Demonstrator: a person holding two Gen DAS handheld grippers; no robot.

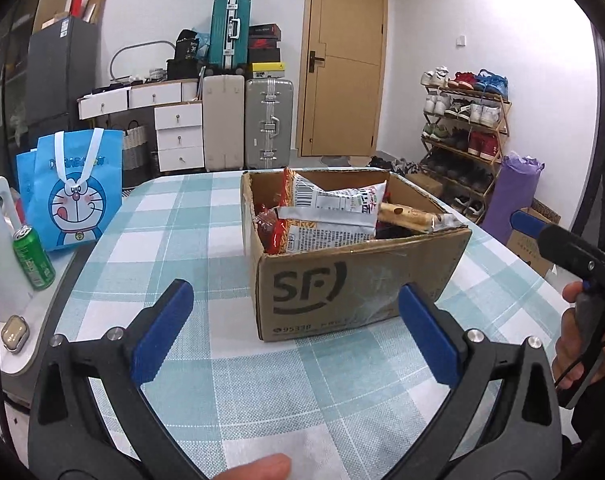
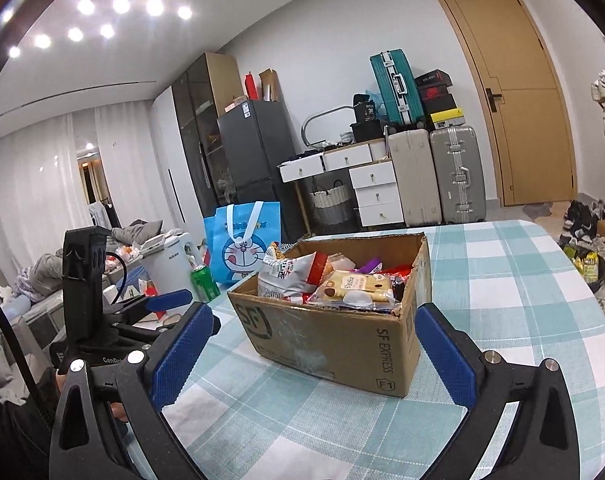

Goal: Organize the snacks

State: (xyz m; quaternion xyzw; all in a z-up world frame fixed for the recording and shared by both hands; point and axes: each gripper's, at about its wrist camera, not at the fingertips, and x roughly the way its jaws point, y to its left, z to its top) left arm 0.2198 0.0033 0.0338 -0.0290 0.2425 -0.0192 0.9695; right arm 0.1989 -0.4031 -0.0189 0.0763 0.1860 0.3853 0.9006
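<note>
Basically I had both grippers, left (image 1: 296,336) & right (image 2: 312,354), wide, empty; overstuffed box (image 1: 358,280), snacks (image 1: 330,212) could spill w/ careless grab.

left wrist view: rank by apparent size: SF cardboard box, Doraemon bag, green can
1. SF cardboard box, largest, though also nearest the camera.
2. Doraemon bag, clearly smaller in frame.
3. Green can, smallest by far.
</note>
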